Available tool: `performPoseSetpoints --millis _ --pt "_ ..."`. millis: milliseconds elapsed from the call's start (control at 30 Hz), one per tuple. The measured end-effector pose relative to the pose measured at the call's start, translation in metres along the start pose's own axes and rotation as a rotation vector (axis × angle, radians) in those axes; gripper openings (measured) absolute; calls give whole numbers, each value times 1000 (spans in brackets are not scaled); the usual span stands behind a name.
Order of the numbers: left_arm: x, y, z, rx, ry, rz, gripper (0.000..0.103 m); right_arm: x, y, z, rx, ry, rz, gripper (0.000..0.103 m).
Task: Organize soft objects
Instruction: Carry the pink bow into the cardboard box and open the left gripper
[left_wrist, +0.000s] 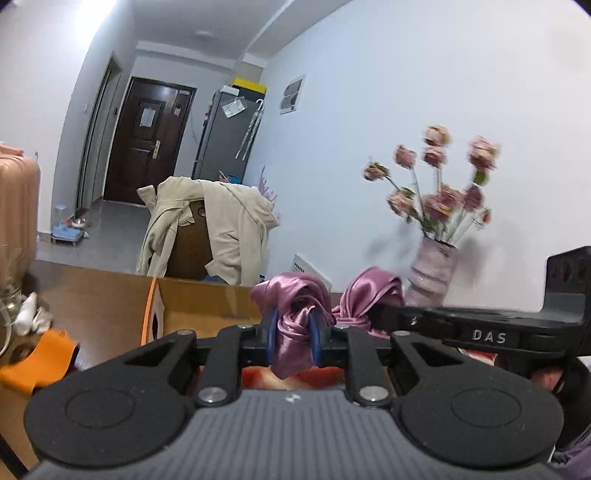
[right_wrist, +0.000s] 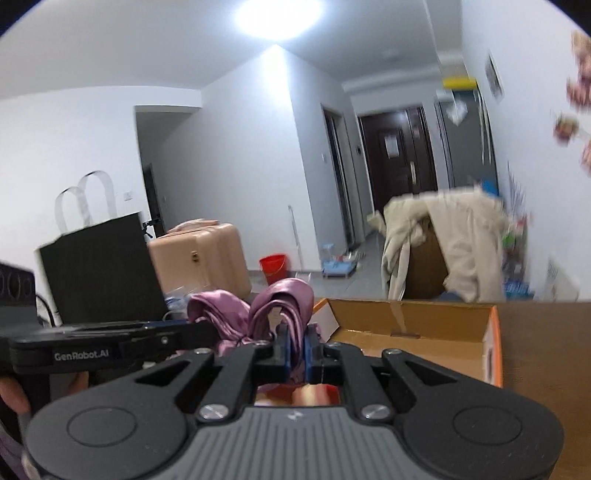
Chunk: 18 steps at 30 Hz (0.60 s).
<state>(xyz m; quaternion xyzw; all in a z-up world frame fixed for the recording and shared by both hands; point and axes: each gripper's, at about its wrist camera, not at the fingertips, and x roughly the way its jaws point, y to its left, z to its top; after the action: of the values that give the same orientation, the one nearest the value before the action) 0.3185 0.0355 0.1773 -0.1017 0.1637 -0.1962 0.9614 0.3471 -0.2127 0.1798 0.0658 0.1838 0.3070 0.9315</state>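
Note:
A mauve satin cloth (left_wrist: 295, 291) is bunched up in the air between both grippers. In the left wrist view my left gripper (left_wrist: 293, 332) is shut on a twisted fold of it, blue pads (left_wrist: 272, 332) pressing from both sides. Just to the right, my right gripper (left_wrist: 382, 314) comes in sideways, and a second bunch (left_wrist: 369, 295) hangs at its tip. In the right wrist view my right gripper (right_wrist: 297, 345) is shut tight on a looped fold of the satin cloth (right_wrist: 284, 295). To its left is my left gripper (right_wrist: 207, 330), with a hand behind it.
An open cardboard box (right_wrist: 406, 332) with an orange side lies on the brown table (right_wrist: 543, 350) just beyond the grippers. A pale vase of pink flowers (left_wrist: 432, 273) stands at the wall. A beige jacket (left_wrist: 229, 229) drapes over a chair. A black bag (right_wrist: 99, 266) and a pink suitcase (right_wrist: 207, 254) are further off.

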Motion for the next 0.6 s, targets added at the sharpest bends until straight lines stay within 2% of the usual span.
performPoseSetpoints --millis 133,333,500,600 --pt "62 35 21 -36 50 31 18 69 -44 25 80 63 -9 7" --pt "145 69 38 15 110 95 18 165 -87 44 116 146 -59 7" --pt "218 109 39 -35 227 176 19 243 -107 37 128 247 -113 7" --pt "248 130 36 -36 293 234 20 275 -116 31 138 289 -140 9"
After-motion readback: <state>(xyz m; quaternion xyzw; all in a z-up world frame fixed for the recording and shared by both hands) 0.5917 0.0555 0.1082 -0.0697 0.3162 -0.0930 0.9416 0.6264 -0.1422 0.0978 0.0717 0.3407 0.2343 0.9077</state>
